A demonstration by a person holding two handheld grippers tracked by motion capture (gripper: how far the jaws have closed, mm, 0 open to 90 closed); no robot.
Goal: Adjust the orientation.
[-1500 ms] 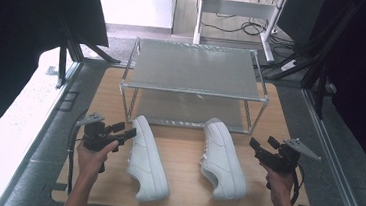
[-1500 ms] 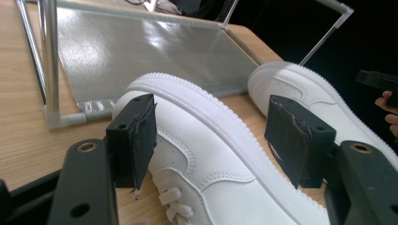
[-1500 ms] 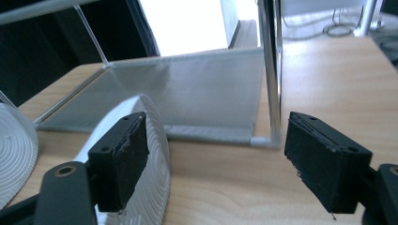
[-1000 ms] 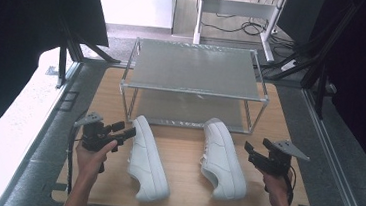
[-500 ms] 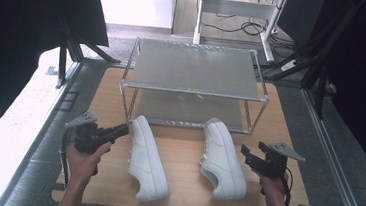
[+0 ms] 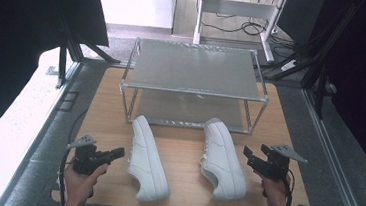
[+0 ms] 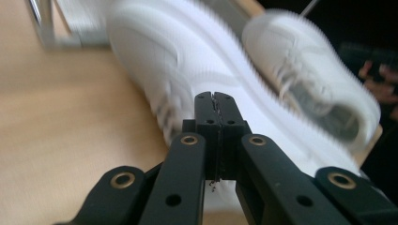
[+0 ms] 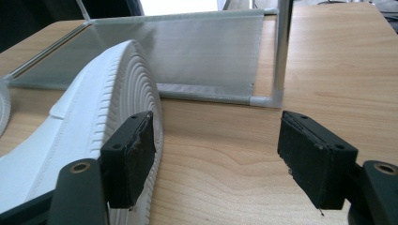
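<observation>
Left hand-held gripper (image 6: 116, 153) has just snapped closed on nothing beside the left shoe (image 6: 147, 158) — right hand-held gripper (image 6: 247, 157) gapes, lined up for the right shoe (image 6: 223, 157).

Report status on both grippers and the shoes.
Left gripper shut, empty, beside left shoe. Right gripper open beside right shoe. Rack behind, nothing blocking.
</observation>
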